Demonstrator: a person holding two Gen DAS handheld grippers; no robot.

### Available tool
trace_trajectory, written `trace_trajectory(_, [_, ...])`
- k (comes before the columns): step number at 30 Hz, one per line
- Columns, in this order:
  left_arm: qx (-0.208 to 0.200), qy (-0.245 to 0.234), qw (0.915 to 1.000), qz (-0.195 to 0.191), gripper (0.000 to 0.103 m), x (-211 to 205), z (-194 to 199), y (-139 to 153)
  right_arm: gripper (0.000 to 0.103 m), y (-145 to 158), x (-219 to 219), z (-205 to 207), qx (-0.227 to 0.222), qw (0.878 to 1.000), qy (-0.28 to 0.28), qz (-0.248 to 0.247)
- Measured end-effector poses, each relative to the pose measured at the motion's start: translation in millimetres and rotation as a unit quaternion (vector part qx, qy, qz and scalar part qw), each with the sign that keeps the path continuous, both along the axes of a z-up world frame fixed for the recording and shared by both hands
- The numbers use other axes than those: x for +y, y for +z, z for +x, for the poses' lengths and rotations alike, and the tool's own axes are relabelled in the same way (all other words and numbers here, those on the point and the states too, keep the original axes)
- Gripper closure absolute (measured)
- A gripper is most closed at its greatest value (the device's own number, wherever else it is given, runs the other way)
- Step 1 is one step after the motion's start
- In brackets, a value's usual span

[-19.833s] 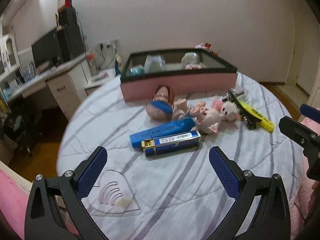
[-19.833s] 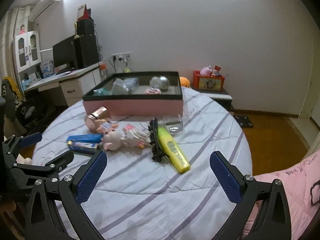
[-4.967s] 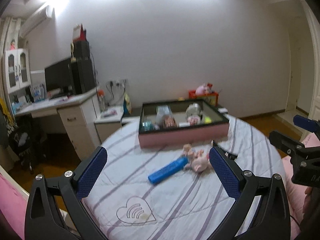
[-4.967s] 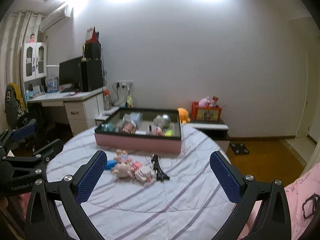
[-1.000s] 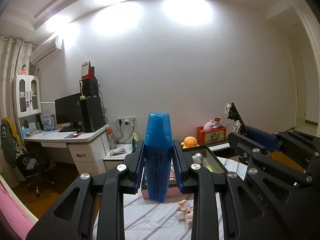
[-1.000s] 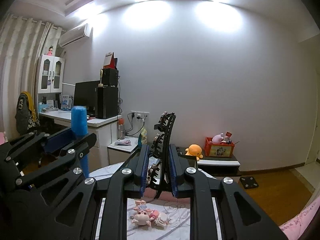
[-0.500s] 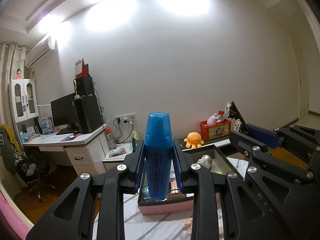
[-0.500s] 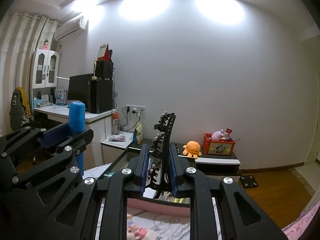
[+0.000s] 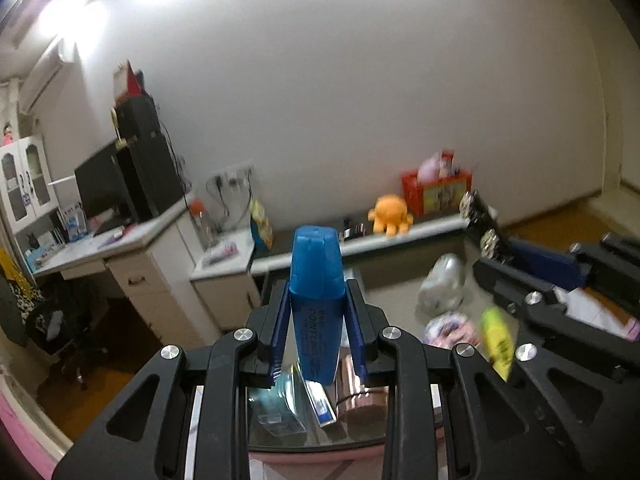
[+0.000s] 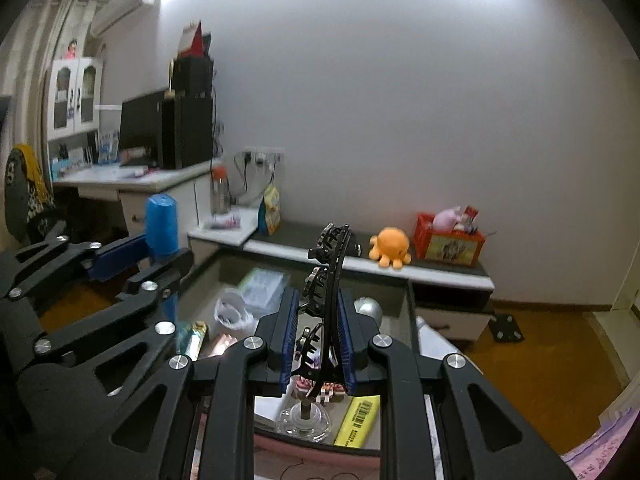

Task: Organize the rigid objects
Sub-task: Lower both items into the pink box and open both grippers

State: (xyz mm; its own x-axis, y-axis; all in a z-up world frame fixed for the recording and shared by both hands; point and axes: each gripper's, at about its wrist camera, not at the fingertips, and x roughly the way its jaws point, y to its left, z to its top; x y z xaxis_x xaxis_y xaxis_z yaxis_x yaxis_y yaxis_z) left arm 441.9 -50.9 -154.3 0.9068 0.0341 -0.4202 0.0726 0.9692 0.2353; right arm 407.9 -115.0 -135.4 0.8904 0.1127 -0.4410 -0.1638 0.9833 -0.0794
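Observation:
My left gripper [image 9: 319,312] is shut on a blue highlighter [image 9: 317,280], held upright above the near left part of the pink box [image 9: 320,450]. My right gripper [image 10: 318,332] is shut on a black hair claw clip [image 10: 326,280], held upright above the box's near right part [image 10: 316,450]. In the box lie a yellow highlighter [image 10: 358,420], a blue and gold box [image 9: 320,402], a copper cylinder [image 9: 358,398], a silver ball [image 10: 368,308] and clear plastic items [image 10: 304,420]. The left gripper with the blue highlighter also shows in the right wrist view [image 10: 160,232].
Behind the box stands a low shelf [image 10: 360,264] with an orange octopus plush [image 10: 390,248] and a red crate [image 10: 450,240]. A desk [image 9: 120,248] with a monitor stands at the left. A wooden floor [image 10: 540,356] lies at the right.
Both grippers have moved forward and tilted down over the pink box. The box's contents now lie right under the fingers. The grips on the highlighter and the clip are unchanged.

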Motion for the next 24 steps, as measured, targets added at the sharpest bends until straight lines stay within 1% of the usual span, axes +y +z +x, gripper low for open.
trace_trajectory(4, [0.031,0.000,0.9995,0.003,0.076,-2.7,16.5,-22.1,0.083,-23.5,-2.6,17.4,0.041,0.999,0.000,-0.004])
trace_trajectory(6, [0.031,0.009,0.9993,0.019,0.076,-5.5,21.5,-29.5,0.083,-31.0,-3.6,23.6,0.055,0.998,0.000,-0.008])
trace_trajectory(8, [0.032,0.013,0.9993,0.017,0.073,-2.8,27.7,-31.9,0.083,-38.3,-3.9,31.3,0.073,0.997,0.000,-0.014])
trace_trajectory(9, [0.038,0.016,0.9990,0.016,0.065,-1.4,29.0,-33.9,0.083,-41.7,-4.7,33.5,0.079,0.997,-0.002,-0.016])
trace_trajectory(10, [0.037,0.019,0.9990,0.015,0.050,-0.1,28.7,-34.9,0.083,-44.9,-5.5,35.1,0.085,0.996,-0.005,-0.019])
trace_trajectory(12, [0.033,0.027,0.9990,0.017,0.038,4.4,26.8,-33.9,0.083,-48.7,-9.9,35.2,0.092,0.996,-0.007,-0.015])
trace_trajectory(14, [0.025,0.032,0.9991,0.015,0.030,8.8,22.5,-30.0,0.081,-49.0,-14.5,35.7,0.096,0.995,-0.009,-0.009])
trace_trajectory(15, [0.019,0.035,0.9992,0.011,0.022,11.1,18.5,-25.9,0.075,-48.5,-16.2,35.7,0.098,0.995,-0.011,-0.007])
trace_trajectory(16, [0.013,0.040,0.9990,0.011,0.019,14.1,16.9,-22.1,0.053,-47.0,-18.5,33.6,0.099,0.995,-0.015,-0.007])
trace_trajectory(17, [0.007,0.045,0.9989,0.010,0.018,17.4,13.5,-17.5,0.038,-44.0,-18.6,35.1,0.097,0.995,-0.016,-0.004])
trace_trajectory(19, [-0.004,0.046,0.9989,-0.001,0.011,23.8,3.4,-7.4,0.027,-34.8,-22.8,26.8,0.082,0.996,-0.025,0.006])
trace_trajectory(20, [-0.007,0.046,0.9989,-0.007,0.010,27.1,-1.4,-3.1,0.024,-28.9,-25.4,21.7,0.075,0.997,-0.027,0.013])
trace_trajectory(24, [-0.027,0.042,0.9981,-0.037,0.005,38.9,-30.4,19.9,0.022,-5.0,-26.8,-0.8,0.051,0.998,-0.024,0.025])
